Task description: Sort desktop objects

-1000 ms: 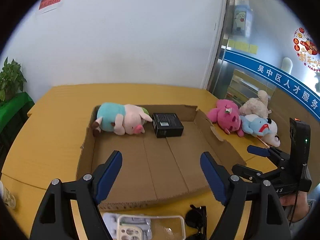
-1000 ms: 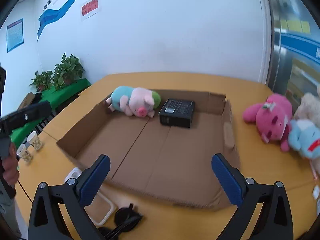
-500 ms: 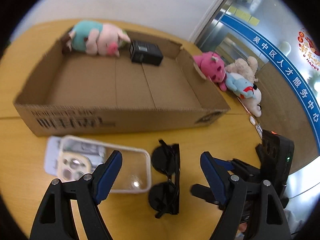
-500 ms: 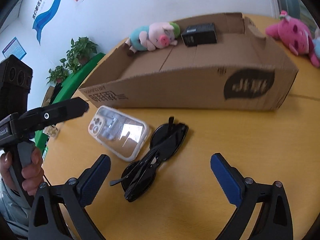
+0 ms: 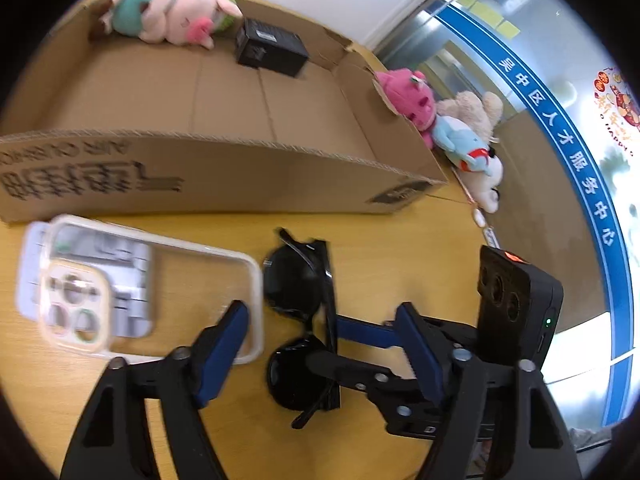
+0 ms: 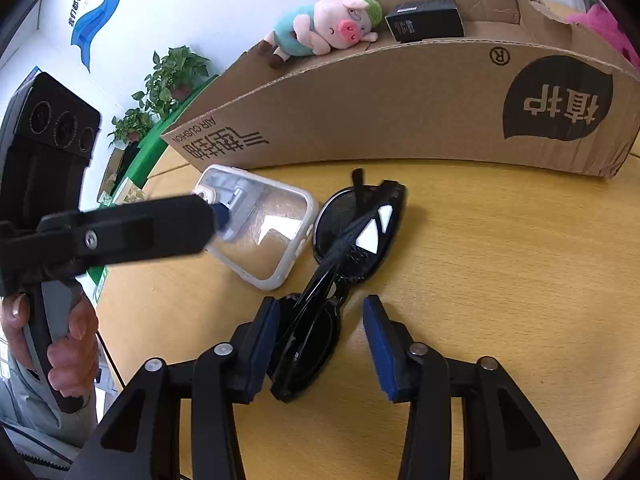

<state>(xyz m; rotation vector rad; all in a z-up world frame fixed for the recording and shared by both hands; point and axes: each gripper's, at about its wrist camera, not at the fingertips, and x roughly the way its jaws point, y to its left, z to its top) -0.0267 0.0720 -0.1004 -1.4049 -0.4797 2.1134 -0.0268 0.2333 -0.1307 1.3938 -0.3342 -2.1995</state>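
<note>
Folded black sunglasses (image 5: 304,320) (image 6: 352,240) lie on the wooden table in front of a shallow cardboard box (image 5: 208,176) (image 6: 400,112). A clear phone case (image 5: 132,284) (image 6: 260,232) lies to their left. My left gripper (image 5: 324,352) is open above the case's right edge and the sunglasses. My right gripper (image 6: 320,336) is open, its fingers straddling the near lens of the sunglasses; it also shows in the left wrist view (image 5: 372,340). Inside the box lie a pig plush (image 5: 172,16) (image 6: 324,32) and a black box (image 5: 272,46) (image 6: 424,20).
Pink, beige and blue plush toys (image 5: 448,128) lie on the table to the right of the box. Potted plants (image 6: 168,80) stand on a green stand beyond the table's left side. The left gripper's body (image 6: 100,232) reaches over the phone case.
Both grippers dropped from looking into the box down to the table in front of it. The right gripper narrowed and now straddles the sunglasses.
</note>
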